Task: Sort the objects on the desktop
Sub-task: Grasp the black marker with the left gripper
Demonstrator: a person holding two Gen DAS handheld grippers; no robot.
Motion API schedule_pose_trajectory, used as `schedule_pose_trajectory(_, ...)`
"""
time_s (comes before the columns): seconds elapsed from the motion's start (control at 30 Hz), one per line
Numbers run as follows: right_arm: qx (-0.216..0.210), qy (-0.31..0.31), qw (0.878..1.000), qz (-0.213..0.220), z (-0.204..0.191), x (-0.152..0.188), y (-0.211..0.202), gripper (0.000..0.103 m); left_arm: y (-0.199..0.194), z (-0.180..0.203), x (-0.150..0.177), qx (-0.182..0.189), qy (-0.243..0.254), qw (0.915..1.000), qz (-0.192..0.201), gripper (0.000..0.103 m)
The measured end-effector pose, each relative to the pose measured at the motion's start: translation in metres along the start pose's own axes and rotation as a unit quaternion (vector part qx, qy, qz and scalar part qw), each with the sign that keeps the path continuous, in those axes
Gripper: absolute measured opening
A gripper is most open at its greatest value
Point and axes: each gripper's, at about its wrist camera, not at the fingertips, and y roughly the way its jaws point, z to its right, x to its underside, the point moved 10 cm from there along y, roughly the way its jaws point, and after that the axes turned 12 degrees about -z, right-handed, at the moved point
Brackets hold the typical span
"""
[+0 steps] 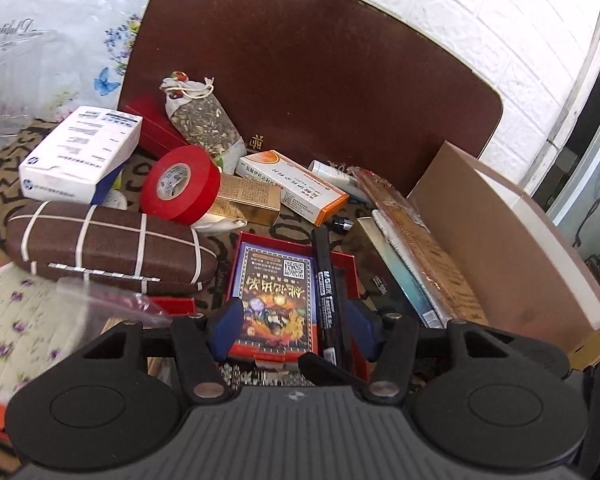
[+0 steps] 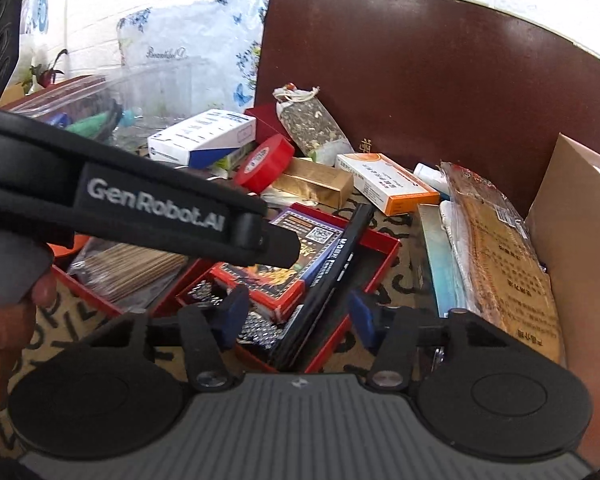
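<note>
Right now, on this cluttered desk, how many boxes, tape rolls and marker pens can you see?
Closed cardboard boxes: 3 (white-and-blue box, gold box, white-and-orange medicine box)
Open red trays: 1
Red tape rolls: 1
Black marker pens: 1
Total: 6

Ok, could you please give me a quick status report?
Left gripper open, straddling card box and black marker. Right gripper open over same marker. Both crowd one red tray.
</note>
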Motion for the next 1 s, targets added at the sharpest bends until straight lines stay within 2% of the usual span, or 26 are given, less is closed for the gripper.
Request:
schedule_pose_trajectory(0.13, 0.004, 0.001, 1.0, 0.002, 0.003, -0.004, 0.006, 0.042, 0.009, 0.0, -0.005, -0.005, 0.006, 0.9999, -0.006, 0.059)
schedule_pose_trajectory(0.3, -0.017, 0.021, 1.0, -0.002, 0.005, -0.007, 0.013, 0.041, 0.014, -0.001, -0.007, -0.006, 0.005, 0.9999, -0.009, 0.059)
schedule_pose_trajectory(0.43, -0.044, 0.06, 0.997, -0.006, 0.01, -0.007, 0.019, 0.041, 0.015, -0.001, -0.008, -0.001, -0.003, 0.9999, -0.013, 0.059)
schedule_pose_trajectory(0.5, -0.065, 0.079, 0.995, -0.008, 0.012, -0.008, 0.019, 0.033, 0.015, 0.001, -0.007, 0.005, -0.005, 0.9998, -0.016, 0.059)
schedule_pose_trajectory(0.53, -0.073, 0.085, 0.994, -0.006, 0.011, -0.009, 0.017, 0.021, 0.014, 0.004, -0.007, 0.011, -0.005, 0.9998, -0.017, 0.059)
schedule_pose_trajectory(0.57, -0.077, 0.085, 0.993, -0.005, 0.009, -0.009, 0.015, 0.014, 0.014, 0.007, -0.007, 0.017, -0.003, 0.9997, -0.018, 0.059)
schedule_pose_trajectory(0.6, -0.075, 0.08, 0.994, -0.005, 0.007, -0.009, 0.014, 0.013, 0.014, 0.01, -0.007, 0.022, -0.001, 0.9996, -0.019, 0.059)
schedule_pose_trajectory(0.73, -0.072, 0.068, 0.995, 0.0, 0.0, -0.008, 0.007, 0.012, 0.018, 0.02, -0.004, 0.035, 0.006, 0.9989, -0.03, 0.059)
schedule_pose_trajectory(1.0, -0.086, 0.061, 0.994, 0.012, -0.006, -0.007, -0.01, 0.012, 0.02, 0.017, 0.003, 0.034, -0.026, 0.9983, -0.038, 0.059)
